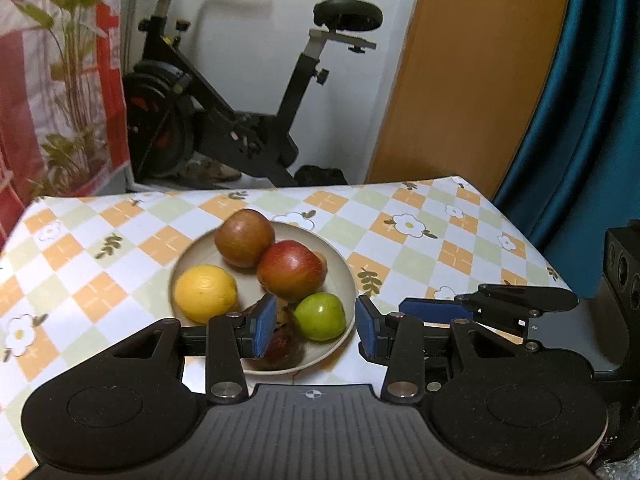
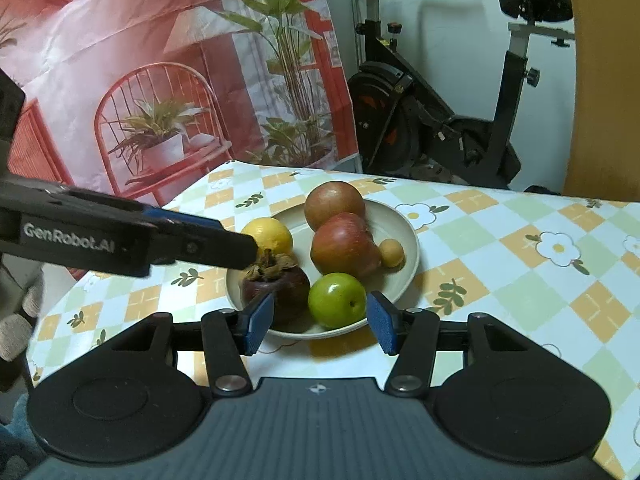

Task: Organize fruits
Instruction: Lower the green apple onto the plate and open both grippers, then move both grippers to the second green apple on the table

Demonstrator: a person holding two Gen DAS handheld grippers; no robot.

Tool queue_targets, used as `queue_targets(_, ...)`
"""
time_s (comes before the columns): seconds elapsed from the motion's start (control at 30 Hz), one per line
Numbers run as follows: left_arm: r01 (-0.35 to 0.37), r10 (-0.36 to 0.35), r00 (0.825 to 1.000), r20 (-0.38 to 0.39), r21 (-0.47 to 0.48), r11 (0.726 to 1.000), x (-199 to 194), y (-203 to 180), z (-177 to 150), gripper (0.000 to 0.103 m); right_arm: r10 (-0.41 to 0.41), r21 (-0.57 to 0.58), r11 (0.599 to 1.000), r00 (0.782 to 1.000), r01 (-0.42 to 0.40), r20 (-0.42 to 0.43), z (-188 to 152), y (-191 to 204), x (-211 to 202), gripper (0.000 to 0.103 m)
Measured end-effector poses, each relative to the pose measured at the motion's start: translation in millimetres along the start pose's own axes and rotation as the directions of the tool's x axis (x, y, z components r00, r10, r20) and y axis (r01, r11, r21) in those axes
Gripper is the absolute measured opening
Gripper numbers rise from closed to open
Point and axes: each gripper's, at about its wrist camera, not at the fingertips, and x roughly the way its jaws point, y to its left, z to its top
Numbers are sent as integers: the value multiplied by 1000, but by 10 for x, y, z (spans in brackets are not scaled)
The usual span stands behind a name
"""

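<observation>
A beige plate (image 1: pixel 348 276) (image 2: pixel 408 224) on the checked tablecloth holds a lemon (image 1: pixel 206 294) (image 2: pixel 272 234), a brownish apple (image 1: pixel 244 238) (image 2: pixel 334 204), a red apple (image 1: pixel 290 270) (image 2: pixel 344 246), a green apple (image 1: pixel 320 316) (image 2: pixel 338 300), a dark mangosteen (image 1: pixel 280 344) (image 2: pixel 276 288) and a small orange fruit (image 2: pixel 391 253). My left gripper (image 1: pixel 316 330) (image 2: pixel 224 244) hovers over the plate's near side, open and empty. My right gripper (image 2: pixel 320 322) (image 1: pixel 436 308) hangs beside it at the near rim, open, the green apple just beyond its pads and untouched.
An exercise bike (image 1: pixel 224 120) (image 2: pixel 460 120) stands behind the table. A printed backdrop with plants (image 2: pixel 160 80) hangs at the left. A wooden door (image 1: pixel 472 80) and a teal curtain (image 1: pixel 580 140) are at the right, with a black box (image 1: pixel 622 264) at the table's right edge.
</observation>
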Motion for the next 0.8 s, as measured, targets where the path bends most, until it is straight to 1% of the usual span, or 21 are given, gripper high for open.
queue_targets(0.33, -51, 53, 997, 51, -31, 998, -303, 64, -133, 46, 13, 28, 1000, 999, -14, 41, -89, 213, -154, 56)
queue_targets(0.57, -56, 60, 997, 39, -104, 993, -388, 177, -276, 46, 7, -24, 1000, 1000, -7, 18, -201, 344, -183, 56)
queue_targets(0.8, -73, 76, 997, 11, -172, 982, -464, 327, -493, 46, 18, -38, 999, 1000, -18, 1, -301, 402, -229, 56)
